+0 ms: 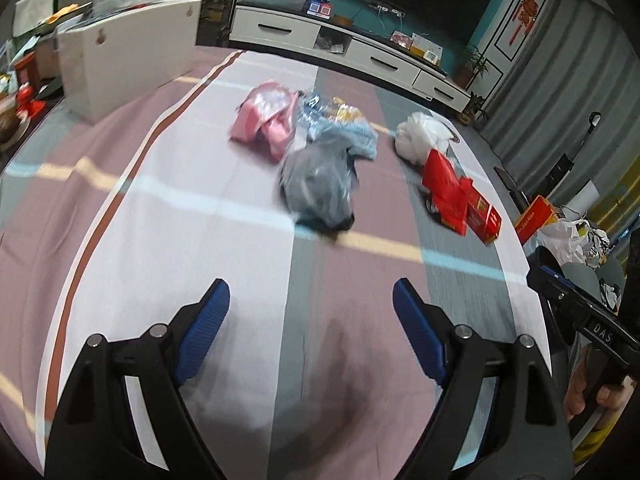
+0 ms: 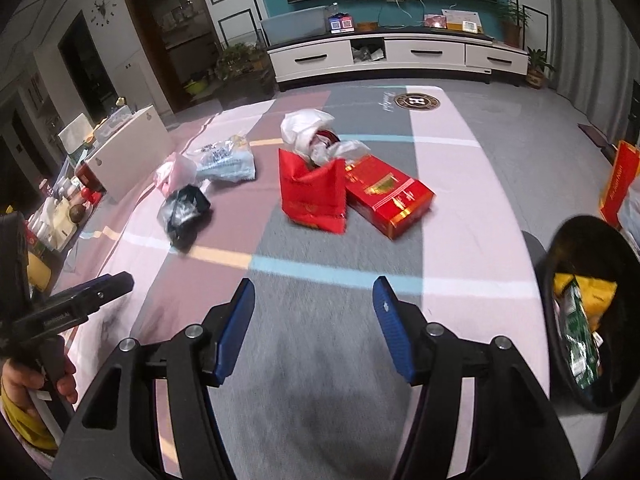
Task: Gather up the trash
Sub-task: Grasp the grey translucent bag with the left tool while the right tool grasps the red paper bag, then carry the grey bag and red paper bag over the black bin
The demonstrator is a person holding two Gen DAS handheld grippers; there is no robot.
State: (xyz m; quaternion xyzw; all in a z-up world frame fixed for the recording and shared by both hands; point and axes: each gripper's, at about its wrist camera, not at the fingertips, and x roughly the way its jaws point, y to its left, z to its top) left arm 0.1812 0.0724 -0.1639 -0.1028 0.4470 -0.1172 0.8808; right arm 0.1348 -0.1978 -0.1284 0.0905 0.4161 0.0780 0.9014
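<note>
The striped sheet [image 2: 460,184] filled both frames. At right-view center sat the red carton [image 2: 390,198] and red bag [image 2: 312,196], the bin [image 2: 560,272] lower right. Your right gripper [image 2: 314,320] and left gripper [image 1: 311,320] gaped empty; you'd best have approached the carton squarely.

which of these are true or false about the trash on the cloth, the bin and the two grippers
1. Both grippers are empty. True: left gripper and right gripper stand open with nothing between the fingers.
2. The red box stands upright. False: it lies flat beside the red bag.
3. The black bin is empty. False: yellow and green wrappers lie inside.
4. The dark bag lies on the cloth. True.
5. The pink bag is in the bin. False: it lies on the cloth.
</note>
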